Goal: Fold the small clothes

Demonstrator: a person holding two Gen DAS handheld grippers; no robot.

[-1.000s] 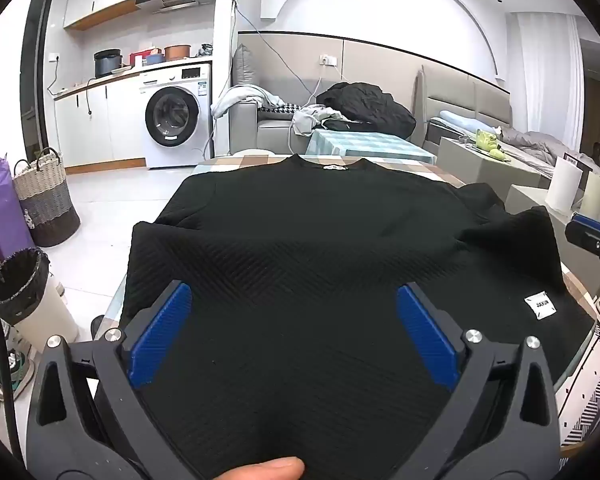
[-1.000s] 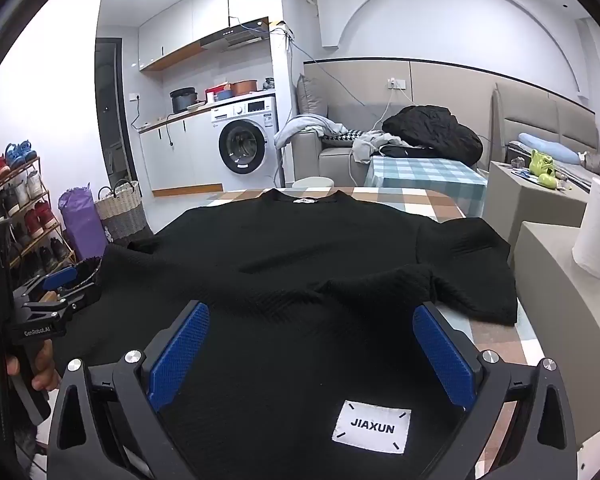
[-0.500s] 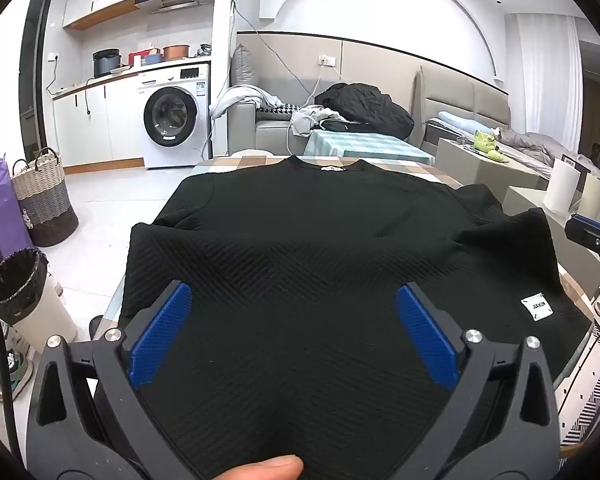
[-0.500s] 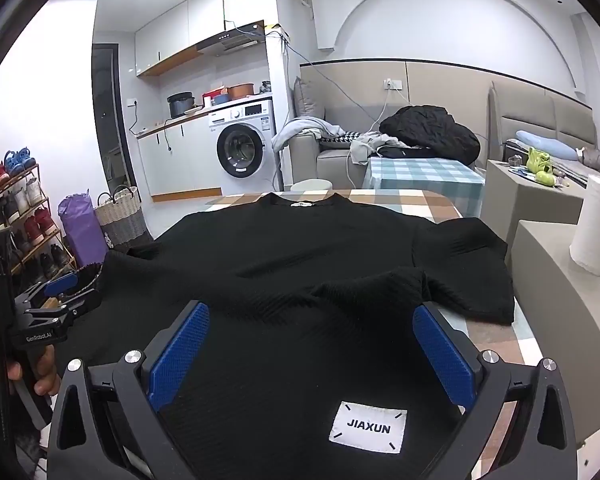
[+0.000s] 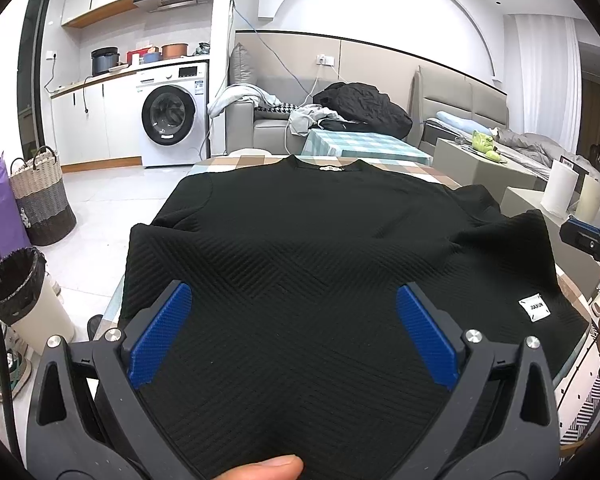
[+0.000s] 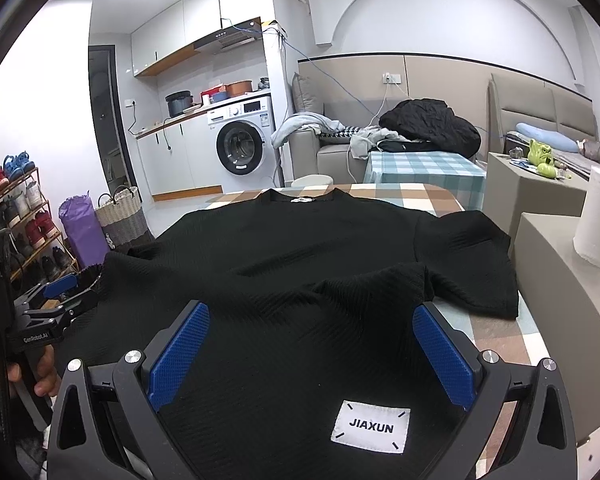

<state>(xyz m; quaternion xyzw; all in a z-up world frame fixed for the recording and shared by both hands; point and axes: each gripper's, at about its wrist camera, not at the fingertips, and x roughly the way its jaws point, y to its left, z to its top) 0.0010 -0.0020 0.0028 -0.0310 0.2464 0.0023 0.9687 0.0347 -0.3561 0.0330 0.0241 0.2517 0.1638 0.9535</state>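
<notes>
Left wrist view: the left gripper (image 5: pixel 292 336) hangs low over the near hem of the black top (image 5: pixel 320 248), its 2 blue pads (image 5: pixel 160 336) spread wide with nothing between them. A thumb tip shows at the bottom edge of that view. The top lies front-down or front-up (the views do not settle which) on the checked table (image 6: pixel 420 196), collar at the far end, hem toward the person. This layout likely serves a lengthwise fold, since both tools sit at the hem corners.

The fabric is a thick knit with a raised herringbone rib; it holds soft ridges instead of lying dead flat. A crease runs across the chest, and the right sleeve (image 6: pixel 472 264) is bunched, with 1 fold of cloth doubled over it.

Right wrist view: the right gripper (image 6: pixel 312 356) is also wide apart and empty, positioned over the hem corner that carries the white woven label (image 6: pixel 371 427). The textured pads should grip the ribbed knit well. Judged from the layout, no fold is made yet.
</notes>
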